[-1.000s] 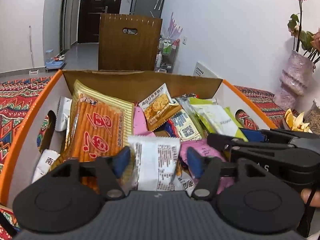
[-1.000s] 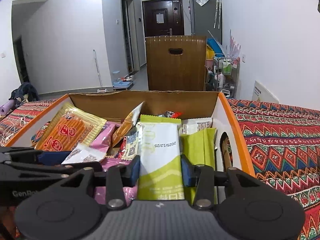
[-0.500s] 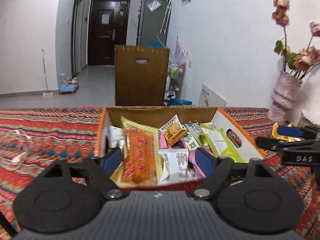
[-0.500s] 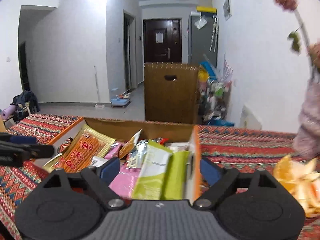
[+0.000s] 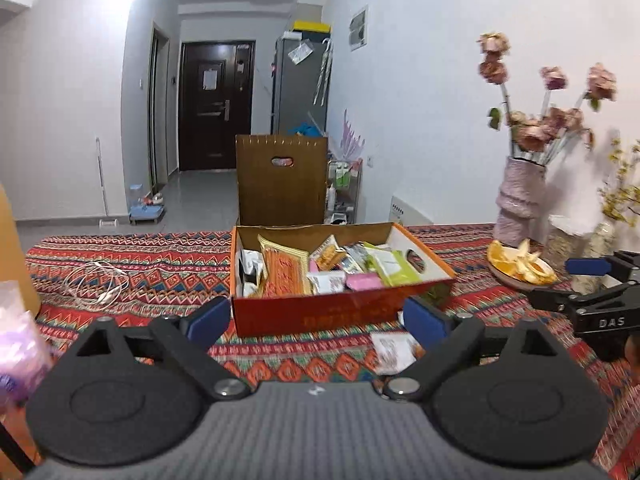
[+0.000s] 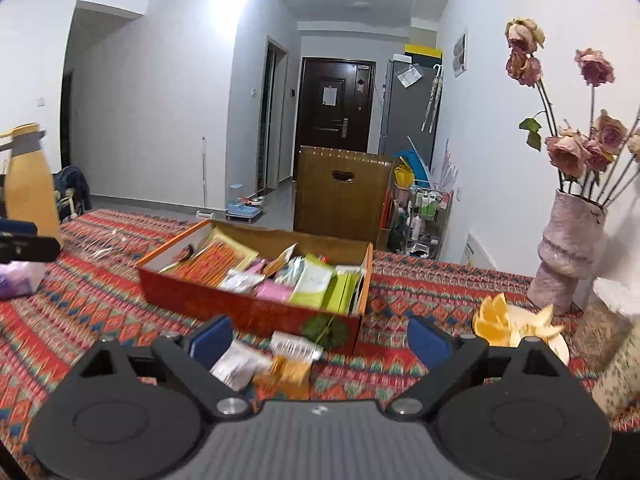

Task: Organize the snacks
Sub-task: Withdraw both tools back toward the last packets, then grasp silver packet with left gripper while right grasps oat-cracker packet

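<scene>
An orange cardboard box (image 5: 340, 314) (image 6: 248, 308) filled with several snack packets stands on the patterned tablecloth. Inside are an orange striped packet (image 5: 282, 270), a pink packet (image 5: 362, 280) and green-white packets (image 6: 314, 282). Loose snack packets (image 6: 276, 356) lie on the cloth in front of the box; one shows in the left wrist view (image 5: 394, 352). My left gripper (image 5: 318, 320) is open and empty, pulled back from the box. My right gripper (image 6: 320, 338) is open and empty, above the loose packets. The right gripper also shows at the right edge of the left wrist view (image 5: 592, 284).
A pink vase with dried roses (image 5: 520, 196) (image 6: 568, 248) and a plate of orange peel (image 5: 520, 266) (image 6: 516, 328) stand right of the box. A white cable (image 5: 98, 282) lies at left. A yellow bottle (image 6: 30, 184) and a purple bag (image 6: 16, 280) stand far left.
Both grippers pulled back and up out of the box and opened wide. The snack packets they held between their fingers stayed in the box.
</scene>
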